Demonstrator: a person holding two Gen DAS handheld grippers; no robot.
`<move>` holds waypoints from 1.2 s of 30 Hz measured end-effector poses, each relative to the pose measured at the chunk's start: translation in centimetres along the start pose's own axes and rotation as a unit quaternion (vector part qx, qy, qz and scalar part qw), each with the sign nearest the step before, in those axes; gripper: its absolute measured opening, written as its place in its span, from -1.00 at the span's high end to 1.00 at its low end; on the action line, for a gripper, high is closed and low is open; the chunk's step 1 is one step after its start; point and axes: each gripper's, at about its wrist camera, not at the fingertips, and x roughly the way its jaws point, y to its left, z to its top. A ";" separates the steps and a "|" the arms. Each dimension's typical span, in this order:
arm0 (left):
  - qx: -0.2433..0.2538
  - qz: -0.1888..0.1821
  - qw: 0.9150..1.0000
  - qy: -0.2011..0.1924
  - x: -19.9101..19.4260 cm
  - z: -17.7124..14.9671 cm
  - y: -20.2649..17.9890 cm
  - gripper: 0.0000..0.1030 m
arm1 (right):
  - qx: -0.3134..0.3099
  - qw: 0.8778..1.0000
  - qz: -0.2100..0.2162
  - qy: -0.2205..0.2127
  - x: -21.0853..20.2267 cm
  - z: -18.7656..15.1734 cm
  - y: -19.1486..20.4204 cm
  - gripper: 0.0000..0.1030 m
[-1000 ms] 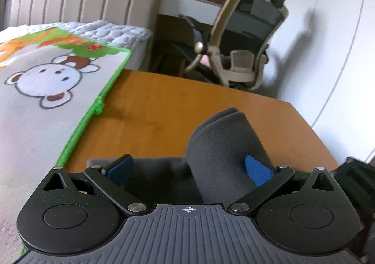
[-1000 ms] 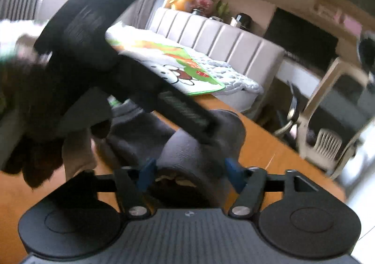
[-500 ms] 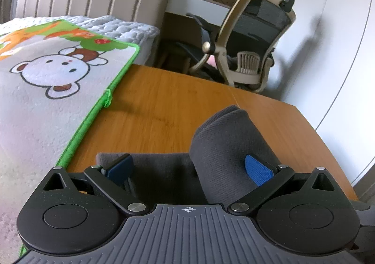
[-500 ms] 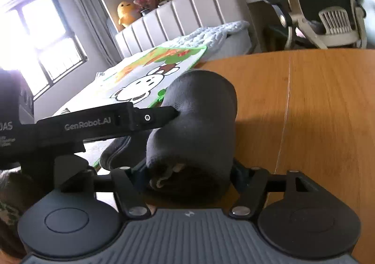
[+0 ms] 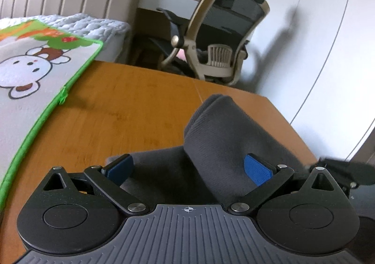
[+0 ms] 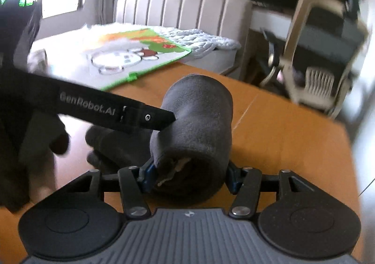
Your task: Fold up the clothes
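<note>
The dark grey garment (image 6: 199, 128) lies rolled into a thick bundle on the orange wooden worktop (image 5: 131, 109), near the green-edged cartoon mat (image 5: 30, 71). The right tool (image 6: 188, 178) pinches the near end of the roll between its blue pads. The left tool (image 5: 187, 167) is spread wide, one finger (image 6: 150, 118) touching the roll's side and garment fabric lying between its pads.
</note>
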 end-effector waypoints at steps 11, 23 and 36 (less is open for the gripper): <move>0.000 0.010 0.999 -0.038 -2.0 1.4 -0.4 -1.00 | -0.247 0.963 -0.099 -0.040 -0.1 -1.6 7.4 -0.19; -0.010 0.037 0.999 -0.017 -2.0 0.1 2.5 -1.00 | -0.229 0.970 -0.054 -0.061 -1.6 -1.4 7.6 -0.40; -0.017 0.049 0.999 -0.008 -2.9 -0.6 3.7 -1.00 | -0.220 0.972 0.000 -0.084 -1.9 -0.9 9.3 -0.61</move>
